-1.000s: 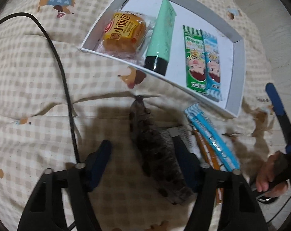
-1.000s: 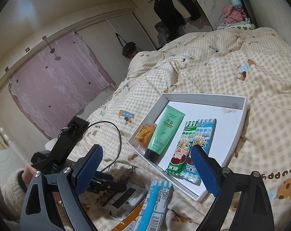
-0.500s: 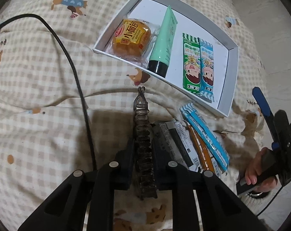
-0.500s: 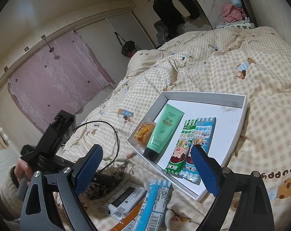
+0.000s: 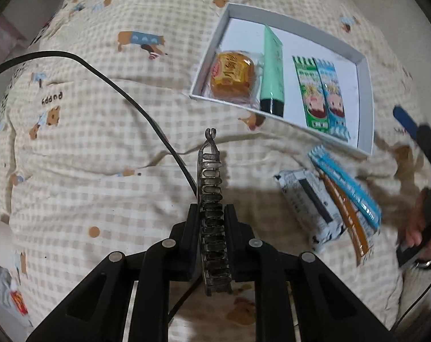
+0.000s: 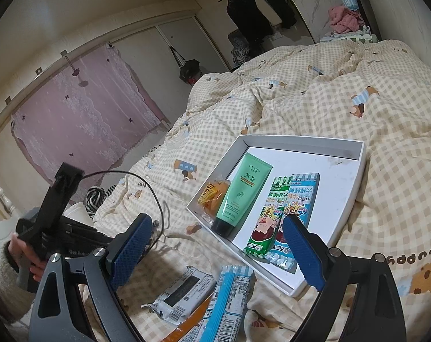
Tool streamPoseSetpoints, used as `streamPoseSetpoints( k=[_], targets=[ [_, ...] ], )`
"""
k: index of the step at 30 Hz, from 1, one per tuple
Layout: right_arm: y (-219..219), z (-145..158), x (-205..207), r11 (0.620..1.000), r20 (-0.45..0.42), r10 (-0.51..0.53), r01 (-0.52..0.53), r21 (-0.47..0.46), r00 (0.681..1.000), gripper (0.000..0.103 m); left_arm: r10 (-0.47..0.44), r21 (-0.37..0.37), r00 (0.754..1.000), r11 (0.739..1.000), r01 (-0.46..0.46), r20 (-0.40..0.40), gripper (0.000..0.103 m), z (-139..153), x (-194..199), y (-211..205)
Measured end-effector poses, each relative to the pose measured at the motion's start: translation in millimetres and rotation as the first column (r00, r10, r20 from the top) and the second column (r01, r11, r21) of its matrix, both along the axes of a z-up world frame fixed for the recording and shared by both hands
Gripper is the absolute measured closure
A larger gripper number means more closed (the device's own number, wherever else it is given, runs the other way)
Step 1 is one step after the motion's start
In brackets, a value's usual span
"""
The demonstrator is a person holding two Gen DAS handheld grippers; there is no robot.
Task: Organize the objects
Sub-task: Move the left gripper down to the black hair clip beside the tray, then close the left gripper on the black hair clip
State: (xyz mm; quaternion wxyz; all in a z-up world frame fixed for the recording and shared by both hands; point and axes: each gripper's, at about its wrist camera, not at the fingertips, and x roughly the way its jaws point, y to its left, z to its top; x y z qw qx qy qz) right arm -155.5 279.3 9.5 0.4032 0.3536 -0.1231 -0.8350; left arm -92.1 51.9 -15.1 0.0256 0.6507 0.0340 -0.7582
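Note:
My left gripper (image 5: 211, 216) points down over the checked quilt and is shut on a dark toothed hair clip (image 5: 211, 176), which hangs clear of the bedding. A white tray (image 5: 365, 85) lies beyond it with a wrapped bun (image 5: 232, 77), a green tube (image 5: 272, 77) and two snack packets (image 5: 321, 94) inside. My right gripper (image 6: 215, 248) is open and holds nothing, low over the tray's (image 6: 358, 176) near corner. A grey packet (image 6: 184, 293), a blue stick pack (image 6: 229, 299) and an orange stick (image 6: 186, 325) lie loose on the quilt in front of the tray.
A black cable (image 5: 124, 94) runs across the quilt to the left of the clip. A hand holds the left gripper's handle (image 6: 30, 256) at the left edge of the right wrist view. Pink curtains and hanging clothes are far behind the bed.
My left gripper's jaws went from wide apart around the hair clip to shut on it, then rose with it off the quilt. The right gripper stayed where it was.

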Motion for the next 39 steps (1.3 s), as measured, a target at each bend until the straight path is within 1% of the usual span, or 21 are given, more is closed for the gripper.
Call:
streamPoseSetpoints(
  k=[5, 7, 8, 9, 10, 11, 12, 13, 15, 18, 19, 21, 24, 26, 29, 33, 34, 35, 36, 37, 39],
  targets=[
    [1, -1, -1, 1.000, 0.002, 0.001, -0.001, 0.000, 1.000, 0.009, -0.016, 0.018, 1.000, 1.000, 0.016, 0.008, 0.085, -9, 3, 1],
    [1, -1, 0, 1.000, 0.002, 0.000, 0.000, 0.000, 1.000, 0.009, -0.012, 0.057, 1.000, 0.998, 0.012, 0.001, 0.084, -11, 1, 1],
    [1, -1, -1, 1.000, 0.002, 0.000, 0.000, 0.000, 1.000, 0.009, -0.004, 0.103, 1.000, 0.995, 0.004, 0.001, 0.084, -11, 1, -1],
    [0, -1, -1, 1.000, 0.001, 0.000, 0.000, 0.001, 1.000, 0.009, 0.016, 0.186, 1.000, 0.982, -0.018, 0.010, 0.082, -11, 0, -5],
    [1, -1, -1, 1.000, 0.001, 0.000, 0.000, 0.000, 1.000, 0.009, 0.033, 0.247, 0.999, 0.968, -0.036, 0.018, 0.082, -12, 0, -9],
    [1, -1, -1, 1.000, 0.002, 0.000, 0.000, 0.000, 1.000, 0.009, 0.057, 0.318, 0.998, 0.946, -0.063, 0.028, 0.081, -12, 0, -15],
    [1, -1, -1, 1.000, 0.002, 0.000, 0.000, -0.001, 1.000, 0.009, 0.075, 0.350, 0.997, 0.933, -0.083, 0.035, 0.080, -14, -1, -19],
    [1, -2, -1, 1.000, 0.003, 0.000, 0.000, 0.000, 1.000, 0.009, 0.090, 0.360, 0.995, 0.928, -0.098, 0.039, 0.080, -13, -1, -21],
    [1, -1, -1, 1.000, 0.002, 0.000, 0.000, 0.001, 1.000, 0.009, 0.117, 0.333, 0.992, 0.935, -0.123, 0.035, 0.073, -13, 0, -27],
    [1, -2, -2, 1.000, 0.002, 0.001, -0.001, 0.003, 1.000, 0.009, 0.121, 0.292, 0.992, 0.948, -0.125, 0.034, 0.068, -17, 4, -29],
    [1, -2, -2, 1.000, 0.003, 0.002, -0.002, 0.004, 1.000, 0.009, 0.110, 0.292, 0.993, 0.949, -0.116, 0.035, 0.066, -18, 5, -29],
    [1, -2, -2, 1.000, 0.004, 0.002, -0.002, 0.008, 1.000, 0.009, 0.072, 0.285, 0.997, 0.956, -0.077, 0.025, 0.059, -21, 8, -22],
    [1, -2, -2, 1.000, 0.004, 0.003, -0.003, 0.008, 1.000, 0.009, 0.024, 0.250, 1.000, 0.968, -0.025, 0.007, 0.055, -22, 7, -13],
    [1, -2, -2, 1.000, 0.004, 0.002, -0.003, 0.009, 1.000, 0.009, 0.000, 0.222, 1.000, 0.975, -0.003, 0.014, 0.055, -25, 5, -7],
    [1, -3, -3, 1.000, 0.006, 0.003, -0.003, 0.011, 1.000, 0.009, -0.059, 0.160, 0.998, 0.986, 0.056, 0.013, 0.055, -27, 4, 4],
    [1, -3, -3, 1.000, 0.005, 0.003, -0.003, 0.011, 1.000, 0.009, -0.124, 0.070, 0.992, 0.990, 0.123, 0.019, 0.056, -33, 7, 17],
    [0, -3, -3, 1.000, 0.006, 0.003, -0.004, 0.011, 1.000, 0.009, -0.137, 0.053, 0.990, 0.989, 0.136, 0.014, 0.059, -33, 8, 20],
    [0, -3, -3, 1.000, 0.006, 0.003, -0.003, 0.012, 1.000, 0.009, -0.156, 0.029, 0.988, 0.987, 0.156, 0.012, 0.065, -32, 9, 22],
    [0, -3, -3, 1.000, 0.006, 0.004, -0.004, 0.012, 1.000, 0.009, -0.160, 0.007, 0.987, 0.987, 0.160, 0.007, 0.068, -31, 10, 24],
    [0, -3, -3, 1.000, 0.006, 0.004, -0.004, 0.011, 1.000, 0.009, -0.151, 0.015, 0.989, 0.988, 0.151, -0.004, 0.069, -29, 11, 22],
    [0, -3, -3, 1.000, 0.006, 0.003, -0.003, 0.010, 1.000, 0.009, -0.120, 0.062, 0.992, 0.991, 0.121, -0.032, 0.070, -21, 11, 16]
  ],
)
